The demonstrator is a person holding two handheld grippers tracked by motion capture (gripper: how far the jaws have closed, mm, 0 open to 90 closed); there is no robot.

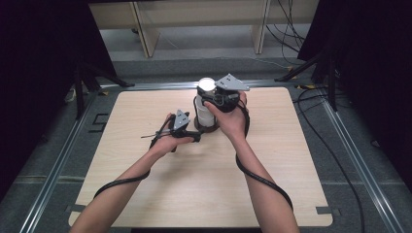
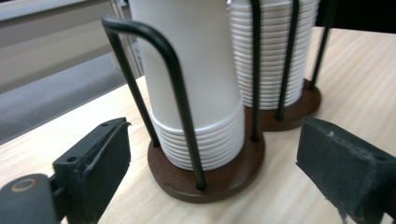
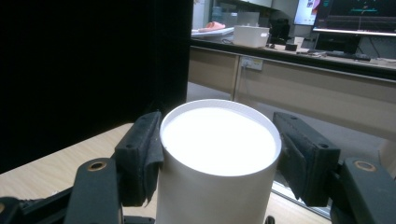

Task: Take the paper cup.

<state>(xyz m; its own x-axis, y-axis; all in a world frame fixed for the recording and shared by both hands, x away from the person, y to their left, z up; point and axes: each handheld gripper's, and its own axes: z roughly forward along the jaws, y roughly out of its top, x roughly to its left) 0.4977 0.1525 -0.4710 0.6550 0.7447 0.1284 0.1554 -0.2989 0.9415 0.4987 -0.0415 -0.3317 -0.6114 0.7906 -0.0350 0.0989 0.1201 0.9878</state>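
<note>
right hand-held gripper [image 3: 219,154] clamps top cup [image 3: 219,140] | left hand-held gripper [image 2: 210,158] jaws apart

You are working in a lab or test room rather than a home. Your wooden table [image 1: 204,184] sits on a grey floor between metal rails [image 1: 58,165], with black curtains [image 1: 39,58] on both sides and loose cables [image 1: 335,155] trailing around it. Behind stand a long workbench [image 3: 299,79] and a lit monitor [image 3: 359,14].
</note>
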